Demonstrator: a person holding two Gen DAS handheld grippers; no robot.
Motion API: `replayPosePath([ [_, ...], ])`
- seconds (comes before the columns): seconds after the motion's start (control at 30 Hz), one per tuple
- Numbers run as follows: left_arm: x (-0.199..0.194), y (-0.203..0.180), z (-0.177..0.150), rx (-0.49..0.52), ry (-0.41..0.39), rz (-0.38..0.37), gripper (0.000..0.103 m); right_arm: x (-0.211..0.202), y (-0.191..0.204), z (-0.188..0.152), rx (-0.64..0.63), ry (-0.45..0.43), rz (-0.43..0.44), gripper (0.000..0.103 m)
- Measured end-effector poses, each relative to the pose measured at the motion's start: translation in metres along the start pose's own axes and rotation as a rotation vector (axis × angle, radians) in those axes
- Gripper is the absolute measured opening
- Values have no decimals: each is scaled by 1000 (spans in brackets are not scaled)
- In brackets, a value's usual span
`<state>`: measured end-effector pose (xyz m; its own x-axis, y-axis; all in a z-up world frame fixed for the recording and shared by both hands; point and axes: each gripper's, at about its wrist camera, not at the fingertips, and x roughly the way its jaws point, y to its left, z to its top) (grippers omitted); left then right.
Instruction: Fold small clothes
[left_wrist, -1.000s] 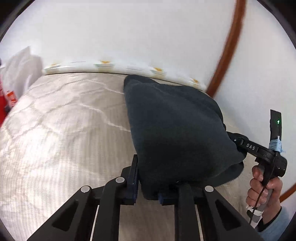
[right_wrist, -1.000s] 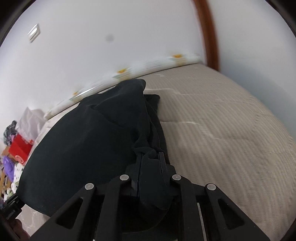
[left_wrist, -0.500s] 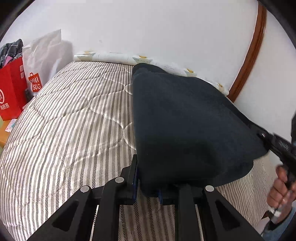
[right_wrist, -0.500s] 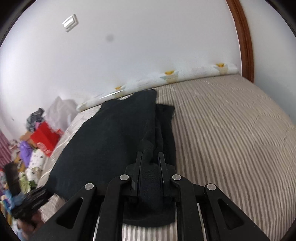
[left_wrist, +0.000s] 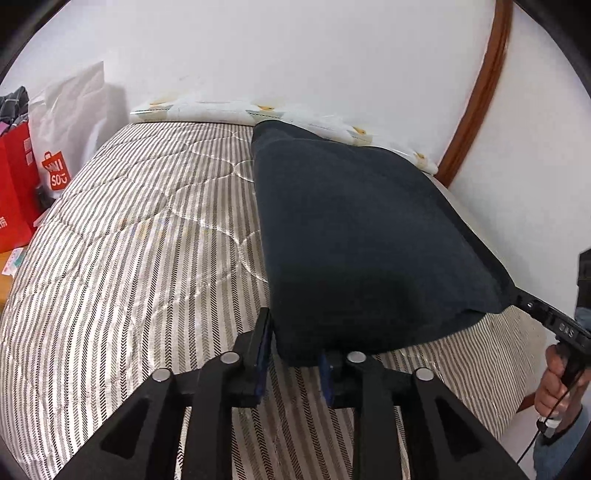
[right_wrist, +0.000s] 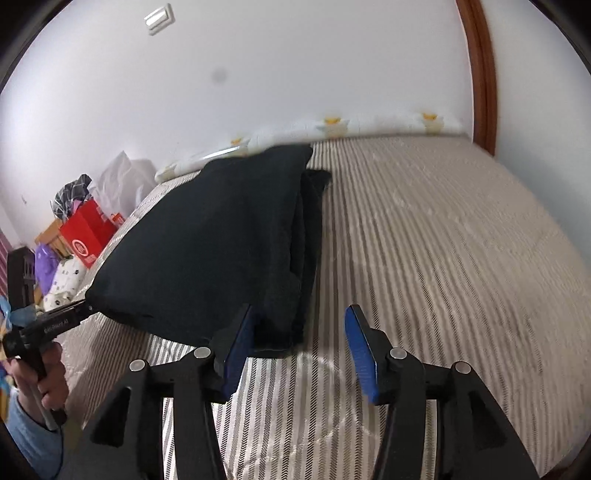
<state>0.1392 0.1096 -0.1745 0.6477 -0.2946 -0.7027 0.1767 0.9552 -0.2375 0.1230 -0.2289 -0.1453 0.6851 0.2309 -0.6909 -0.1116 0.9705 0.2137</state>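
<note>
**Q:** So where is the garment, and what are the claws doing?

**A:** A dark navy folded garment (left_wrist: 354, 236) lies on a striped quilted mattress (left_wrist: 140, 236), reaching from the near edge toward the wall at 12 o'clock. In the left wrist view, the left claw (left_wrist: 293, 352) has the garment's near corner between its blue pads; its jaws are opening, and the cloth looks barely pinched, if at all. In the right wrist view, the right claw (right_wrist: 301, 345) is opening too, its jaws well apart, with the stacked fold edge just beside the pad at 9 o'clock.

**Q:** How would it handle?

**A:** Soft, light and fleecy, by its look. It should sag and slide apart if lifted by one layer. Better to pinch all layers together at the near corners.

**Q:** Anything else nearby?

**A:** A red shopping bag (left_wrist: 14, 192) stands at 9 o'clock.
</note>
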Motion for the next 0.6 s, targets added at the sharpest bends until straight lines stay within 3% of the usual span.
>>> replayPosePath([
  [0.1,0,-9,-2,36,2,3,33,16,-4,3,62,18,49,63],
  [0.27,10,-13,1,68,10,28,36,57,-5,12,169,95,108,63],
  [0.3,12,-12,2,60,17,32,36,60,-5,14,182,99,121,60],
  [0.37,19,-8,4,34,29,35,34,65,-6,19,184,96,174,34],
  [0.4,21,-8,5,30,30,29,20,65,-5,22,179,83,192,23],
  [0.53,25,-19,12,20,13,10,16,58,3,39,70,10,132,18],
  [0.6,29,-27,13,15,20,-16,16,60,-7,51,82,-12,107,18],
])
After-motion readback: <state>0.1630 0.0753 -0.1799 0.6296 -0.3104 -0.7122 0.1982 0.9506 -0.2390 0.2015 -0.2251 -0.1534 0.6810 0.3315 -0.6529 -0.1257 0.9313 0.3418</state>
